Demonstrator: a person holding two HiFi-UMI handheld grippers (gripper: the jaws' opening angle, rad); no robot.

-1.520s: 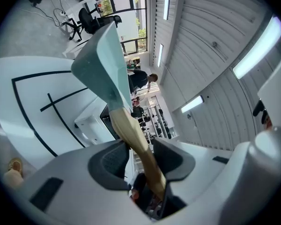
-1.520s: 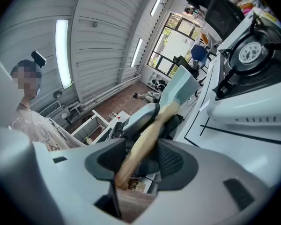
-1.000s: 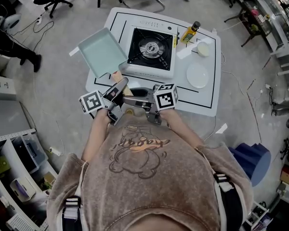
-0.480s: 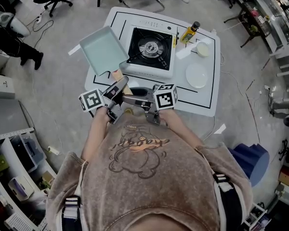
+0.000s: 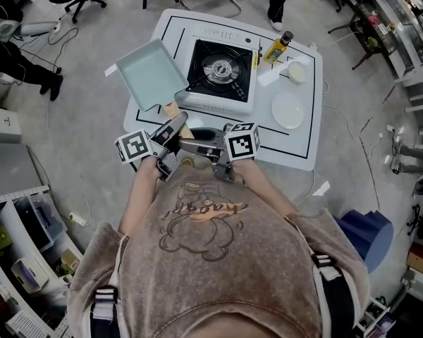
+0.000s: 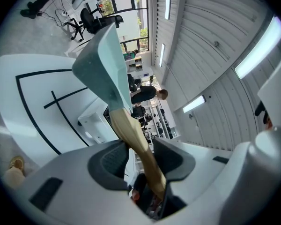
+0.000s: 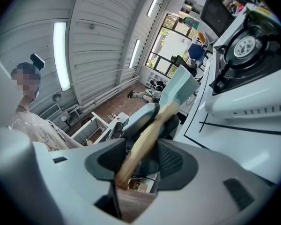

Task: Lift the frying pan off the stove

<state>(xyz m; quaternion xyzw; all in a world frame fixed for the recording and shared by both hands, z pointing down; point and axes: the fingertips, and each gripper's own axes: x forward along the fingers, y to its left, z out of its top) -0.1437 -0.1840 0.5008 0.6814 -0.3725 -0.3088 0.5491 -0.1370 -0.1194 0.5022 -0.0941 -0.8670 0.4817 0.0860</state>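
The frying pan [image 5: 151, 74] is square and pale green with a wooden handle [image 5: 173, 112]. It hangs tilted in the air, left of the gas stove [image 5: 222, 72] and over the table's left edge. My left gripper [image 5: 170, 134] and my right gripper [image 5: 199, 146] are both shut on the handle, close to the person's chest. In the left gripper view the handle [image 6: 136, 143] runs between the pads [image 6: 107, 159] up to the pan [image 6: 105, 64]. In the right gripper view the handle [image 7: 145, 138] crosses the jaws of my right gripper [image 7: 143, 156], with the pan [image 7: 180, 86] beyond and the stove [image 7: 246, 55] at right.
The white table [image 5: 303, 146] also carries an oil bottle [image 5: 278, 46], a small bowl [image 5: 297, 71] and a white plate [image 5: 289, 110] to the right of the stove. A blue bin [image 5: 370, 234] stands on the floor at right. Shelves and office chairs ring the table.
The pan and both grippers have held almost still. Only people in the background have moved.
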